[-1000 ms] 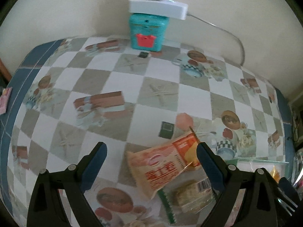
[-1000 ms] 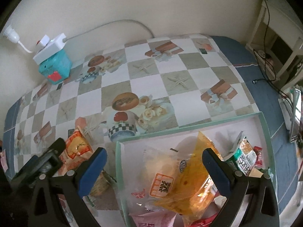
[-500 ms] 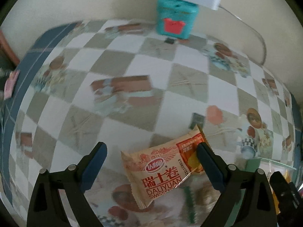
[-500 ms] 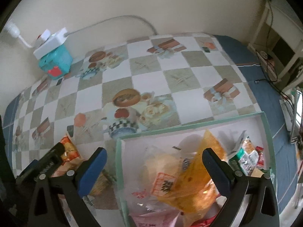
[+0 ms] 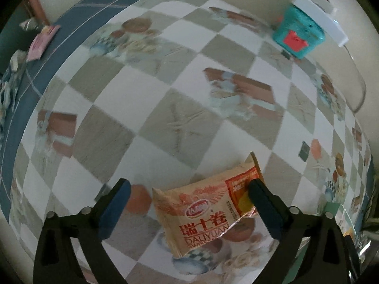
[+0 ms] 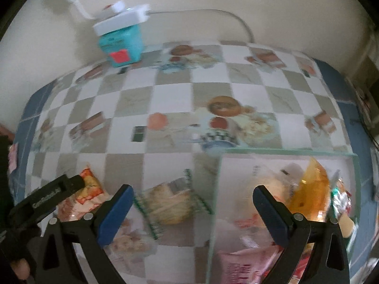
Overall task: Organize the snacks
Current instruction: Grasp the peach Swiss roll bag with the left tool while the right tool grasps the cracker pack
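An orange Swiss-roll packet [image 5: 203, 213] lies on the checked tablecloth between the jaws of my left gripper [image 5: 188, 184]. Those jaws are opening: the right fingertip [image 5: 254, 187] overlaps the packet's orange end and the left pad stands clear of it. From the right wrist the same packet [image 6: 91, 187] shows beside a left gripper finger [image 6: 59, 189]. My right gripper [image 6: 192, 189] is open above a clear, green-edged cake packet [image 6: 170, 203] and the left rim of a green-rimmed tray [image 6: 284, 152] holding several snacks.
A teal box [image 5: 296, 35] with a white power strip on top and its cable stands against the far wall. A pink packet [image 5: 42, 40] lies on the tablecloth's blue border at the left. In the tray a yellow bag [image 6: 312, 189] stands upright.
The left gripper has gone left and rolled, and the orange packet has come away from the green-edged one. Its jaws stand a little wider. The right gripper has shifted left from over the tray.
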Demonstrator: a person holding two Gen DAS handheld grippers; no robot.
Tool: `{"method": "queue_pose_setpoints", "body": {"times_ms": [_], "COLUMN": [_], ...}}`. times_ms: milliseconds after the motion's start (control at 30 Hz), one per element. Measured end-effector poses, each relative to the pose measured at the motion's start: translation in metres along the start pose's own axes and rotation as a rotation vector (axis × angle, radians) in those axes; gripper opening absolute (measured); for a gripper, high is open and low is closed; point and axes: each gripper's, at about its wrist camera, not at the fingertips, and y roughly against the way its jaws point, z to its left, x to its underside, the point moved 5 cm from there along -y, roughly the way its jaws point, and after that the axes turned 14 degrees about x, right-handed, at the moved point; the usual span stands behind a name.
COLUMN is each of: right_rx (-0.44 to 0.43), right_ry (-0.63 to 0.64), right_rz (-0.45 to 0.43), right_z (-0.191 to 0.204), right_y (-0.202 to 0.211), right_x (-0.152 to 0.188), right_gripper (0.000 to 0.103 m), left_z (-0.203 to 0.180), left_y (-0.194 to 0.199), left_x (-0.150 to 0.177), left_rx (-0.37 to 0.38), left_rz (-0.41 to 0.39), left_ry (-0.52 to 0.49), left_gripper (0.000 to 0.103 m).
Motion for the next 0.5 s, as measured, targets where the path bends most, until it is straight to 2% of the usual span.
{"method": "queue_pose_setpoints", "body": {"times_ms": [133, 300, 500], "right_rx": [-0.024, -0.051, -0.115], "right_ry": [0.033, 0.061, 0.085], "right_rz": [0.031, 0.027, 0.023], "right_z": [0.014, 0.024, 0.032], "right_y": [-0.010, -0.014, -0.015], "right_x": [0.007, 0.010, 0.011], "right_gripper": [0.102, 0.101, 0.100], "left_z": [0.017, 0.028, 0.030], "left_y": [0.003, 0.005, 0.015], "left_x": [0.000, -0.004, -0.006], "left_rx": [0.016, 0.013, -0.051], "left_rz": [0.011, 0.007, -0.009], "left_ry": [0.050, 0.080, 0.039], "left_gripper": [0.102, 0.102, 0.102]}}
